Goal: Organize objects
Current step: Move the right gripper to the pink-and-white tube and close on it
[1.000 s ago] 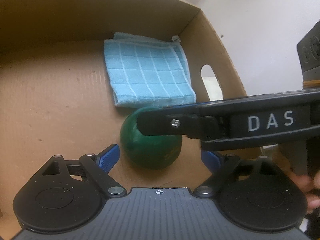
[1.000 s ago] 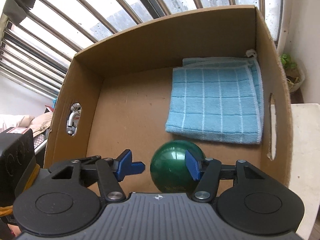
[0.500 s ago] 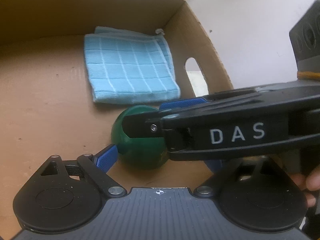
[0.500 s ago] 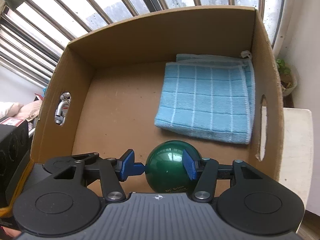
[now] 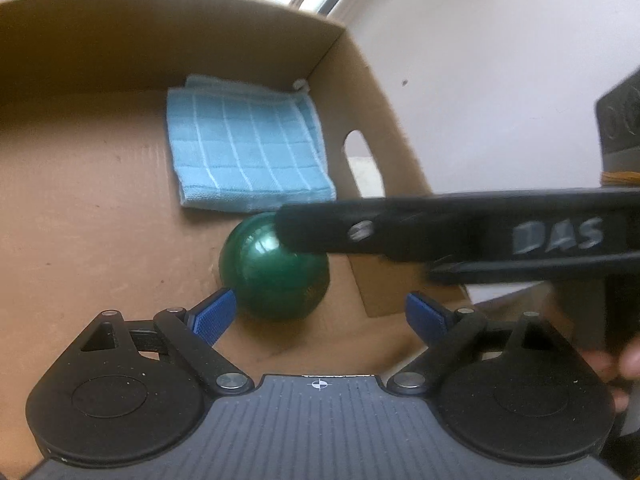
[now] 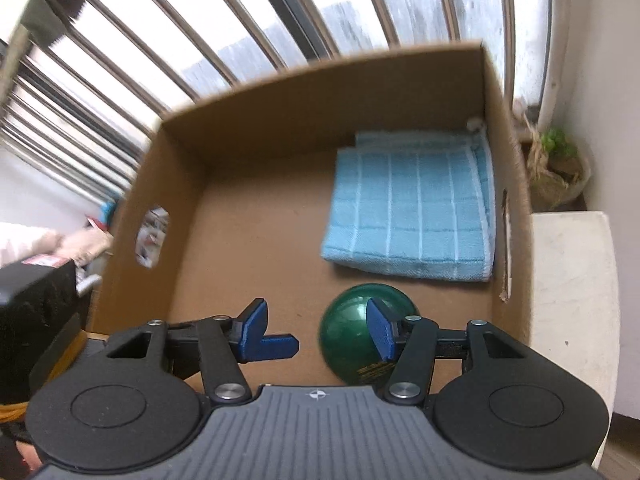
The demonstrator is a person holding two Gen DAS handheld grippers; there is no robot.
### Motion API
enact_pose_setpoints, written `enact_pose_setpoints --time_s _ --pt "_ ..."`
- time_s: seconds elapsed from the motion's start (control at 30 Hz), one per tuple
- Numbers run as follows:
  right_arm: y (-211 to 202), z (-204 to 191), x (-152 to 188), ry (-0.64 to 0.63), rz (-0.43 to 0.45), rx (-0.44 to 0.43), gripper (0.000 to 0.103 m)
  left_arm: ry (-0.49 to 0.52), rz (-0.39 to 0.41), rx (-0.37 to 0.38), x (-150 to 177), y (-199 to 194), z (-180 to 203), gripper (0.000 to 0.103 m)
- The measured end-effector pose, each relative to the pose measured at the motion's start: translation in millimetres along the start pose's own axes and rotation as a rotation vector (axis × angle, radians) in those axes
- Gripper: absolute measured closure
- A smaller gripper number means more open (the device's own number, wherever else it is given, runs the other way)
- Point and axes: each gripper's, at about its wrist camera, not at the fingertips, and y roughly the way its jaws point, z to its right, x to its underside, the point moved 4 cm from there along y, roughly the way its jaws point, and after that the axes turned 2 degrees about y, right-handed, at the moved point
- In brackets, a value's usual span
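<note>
Cardboard box (image 6: 256,208), brown, open-topped and single, holds two things: one shiny dark green ball (image 6: 352,344) and one folded light blue cloth with a white grid (image 6: 412,208). Two handheld grippers with black linkages and blue pads are in view, one per hand.

Both tools point steeply down into the box. In the left wrist view the left gripper (image 5: 320,316) sits at the lower middle of the frame, its jaws spread wide and holding nothing. The green ball (image 5: 276,272) lies just ahead of it, close against the left blue pad (image 5: 212,316); whether they touch cannot be told. The other pad is well clear to the right. The right tool's black side, lettered DAS, crosses the right half of this frame, its tip over the ball's upper right; fingers of a hand (image 5: 612,364) show at the lower right edge.

In the right wrist view the right gripper (image 6: 324,336) stands about half open, its jaws opening. The ball lies at the lower right of centre, partly behind the right pad (image 6: 380,332), off to the side of the gap, ungripped. The cloth lies in the box's far right corner, just beyond the ball.
</note>
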Motion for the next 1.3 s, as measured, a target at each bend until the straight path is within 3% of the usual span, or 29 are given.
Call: enact_pose_setpoints --time_s 0.27,0.5,0.67,0.83,0.97,1.13,1.3 --pt "-98 -21 63 -0.083 0.286 -0.186 0.032 0.156 0.189 -0.08 54 -81 40 0.005" --pt "-126 -18 134 -0.086 0.417 -0.337 0.027 0.204 0.335 -0.136 129 -121 43 0.003" --pt "-111 -19 175 -0.103 0.422 -0.341 0.024 0.145 0.403 -0.116 183 -119 31 0.002" --pt "-76 -24 201 -0.138 0.366 -0.3 0.024 0.152 0.426 -0.177 213 -93 23 0.002" --pt "-45 -33 205 -0.15 0.28 -0.285 0.026 0.19 0.461 -0.237 224 -77 24 0.002" --pt "-7 -44 194 -0.188 0.215 -0.248 0.033 0.149 0.459 -0.238 226 -61 4 0.006" --pt "40 -42 181 -0.192 0.135 -0.188 0.046 0.106 0.444 -0.221 230 -50 -17 0.019"
